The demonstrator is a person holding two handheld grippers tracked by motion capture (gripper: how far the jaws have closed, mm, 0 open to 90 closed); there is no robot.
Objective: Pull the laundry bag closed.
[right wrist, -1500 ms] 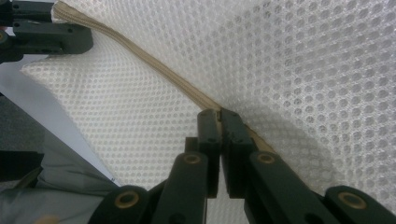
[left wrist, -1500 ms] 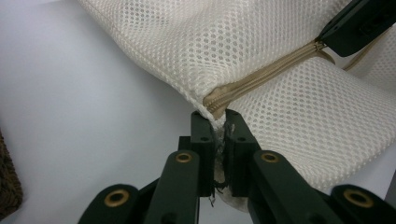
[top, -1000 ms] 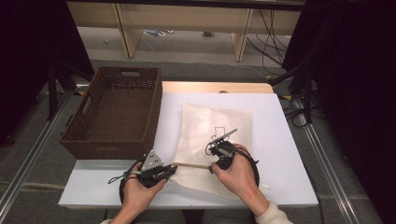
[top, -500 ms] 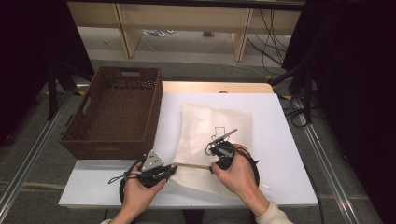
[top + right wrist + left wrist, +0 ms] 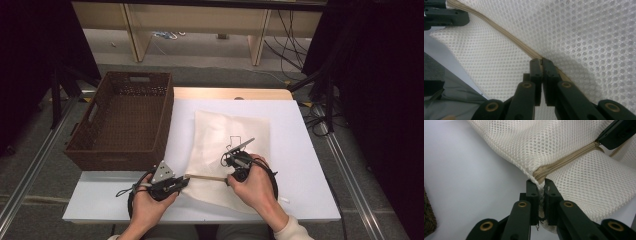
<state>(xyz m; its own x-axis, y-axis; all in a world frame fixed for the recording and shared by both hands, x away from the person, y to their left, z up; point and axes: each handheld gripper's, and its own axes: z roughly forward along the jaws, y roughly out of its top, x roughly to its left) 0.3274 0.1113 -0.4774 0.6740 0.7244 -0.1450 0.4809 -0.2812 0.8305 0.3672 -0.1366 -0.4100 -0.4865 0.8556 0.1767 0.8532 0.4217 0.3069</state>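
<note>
Dim room all round, dark curtains at 9 and 3 o'clock, pale floor and wooden frame legs at 12 o'clock beyond a white table (image 5: 300, 145). Brown woven basket (image 5: 122, 122) at 10 o'clock on the table's left part, overhanging that edge, well apart from both claws. White mesh bag (image 5: 225, 135) flat at the table's centre, just right of the basket, with a small dark outline drawing at its middle and a tan zipper (image 5: 206, 177) along its near edge. Left gripper (image 5: 183, 183) at 7 o'clock, grey three-cornered plate on top, held in the left hand (image 5: 150, 207), jaws pointing toward 3 o'clock. Jaws nearly together, pinching the bag's corner where the zipper ends (image 5: 539, 175); frayed mesh squeezed between the two black pads in the left gripper view. Right gripper (image 5: 229, 180) at 5 o'clock, gripped by the right hand (image 5: 257, 190), jaws pointing toward 9 o'clock at the zipper's other stretch. Jaws likewise almost closed, clamped on the zipper line (image 5: 541, 60); exact piece between the pads too small to tell in the right gripper view. Zipper drawn straight between both claws, lifted slightly off the table along the bag's near edge. Cream sleeve cuff at 5 o'clock below the right hand.
</note>
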